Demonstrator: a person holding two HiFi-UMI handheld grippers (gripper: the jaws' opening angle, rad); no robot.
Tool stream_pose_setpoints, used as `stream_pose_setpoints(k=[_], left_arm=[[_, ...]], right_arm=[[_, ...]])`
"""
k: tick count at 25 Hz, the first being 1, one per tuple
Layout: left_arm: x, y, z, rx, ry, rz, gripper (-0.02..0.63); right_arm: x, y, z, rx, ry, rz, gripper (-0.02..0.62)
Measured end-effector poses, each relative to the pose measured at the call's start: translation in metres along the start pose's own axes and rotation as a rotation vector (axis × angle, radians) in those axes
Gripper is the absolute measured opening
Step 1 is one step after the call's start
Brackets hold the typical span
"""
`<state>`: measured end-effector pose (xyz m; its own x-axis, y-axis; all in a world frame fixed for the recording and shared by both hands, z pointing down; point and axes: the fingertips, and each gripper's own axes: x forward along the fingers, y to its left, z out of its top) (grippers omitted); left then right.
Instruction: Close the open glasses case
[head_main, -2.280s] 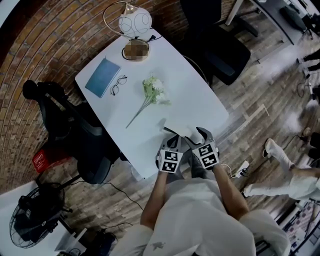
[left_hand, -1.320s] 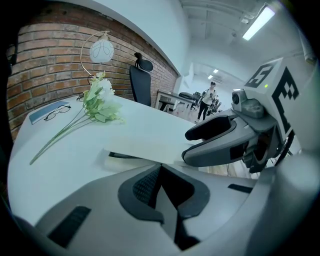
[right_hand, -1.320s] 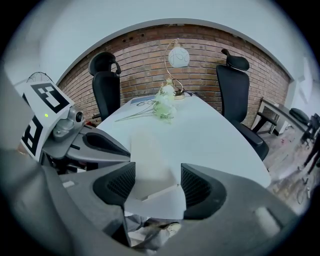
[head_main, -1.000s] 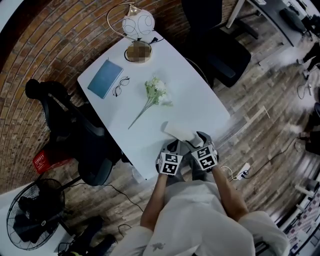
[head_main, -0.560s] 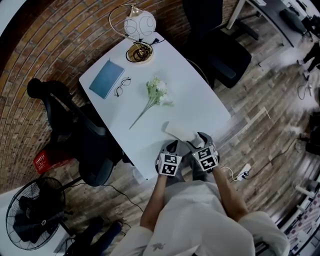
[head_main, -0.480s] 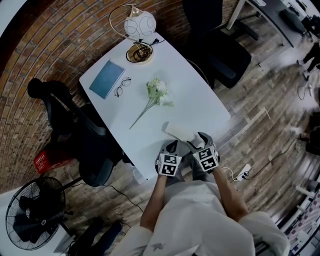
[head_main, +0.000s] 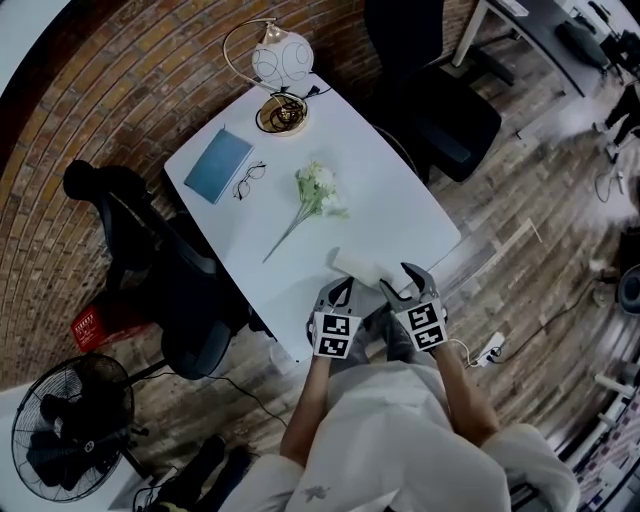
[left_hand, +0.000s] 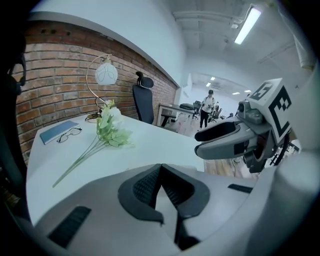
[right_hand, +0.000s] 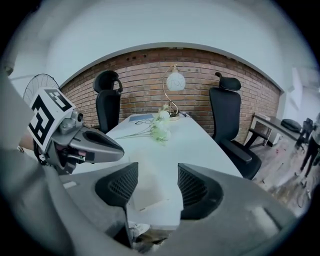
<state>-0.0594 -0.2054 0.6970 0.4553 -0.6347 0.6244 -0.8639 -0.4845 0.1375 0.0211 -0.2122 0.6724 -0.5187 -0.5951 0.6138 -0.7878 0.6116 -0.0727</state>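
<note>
The white glasses case (head_main: 358, 266) lies as a flat oblong near the table's front edge; I cannot tell whether its lid is fully down. My right gripper (head_main: 402, 283) is at the case's right end, jaws open. In the right gripper view the case (right_hand: 146, 192) shows low in the gap of that gripper (right_hand: 157, 175), and I cannot tell if they touch. My left gripper (head_main: 338, 292) hangs just left of the case at the table edge. Its pads meet at the tips in the left gripper view (left_hand: 160, 167), with nothing between them.
On the white table (head_main: 400, 190) lie a sprig of white flowers (head_main: 315, 192), a pair of glasses (head_main: 250, 180) and a blue notebook (head_main: 221, 165). A globe lamp (head_main: 283, 62) stands at the far end. Black office chairs (head_main: 440, 110) (head_main: 150, 270) flank the table. A fan (head_main: 55, 430) stands on the floor.
The case looked spread wide earlier and is now one compact oblong. Both grippers stay at the table's front edge; the right one has shifted slightly right. The head view has drifted a little.
</note>
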Motion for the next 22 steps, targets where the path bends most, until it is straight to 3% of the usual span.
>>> stream_pose_setpoints(k=[22], left_arm=[[-0.067, 0.021, 0.091, 0.093, -0.257, 0.017, 0.005]], right_arm=[[-0.05, 0.011, 0.094, -0.026, -0.223, -0.122, 0.25]])
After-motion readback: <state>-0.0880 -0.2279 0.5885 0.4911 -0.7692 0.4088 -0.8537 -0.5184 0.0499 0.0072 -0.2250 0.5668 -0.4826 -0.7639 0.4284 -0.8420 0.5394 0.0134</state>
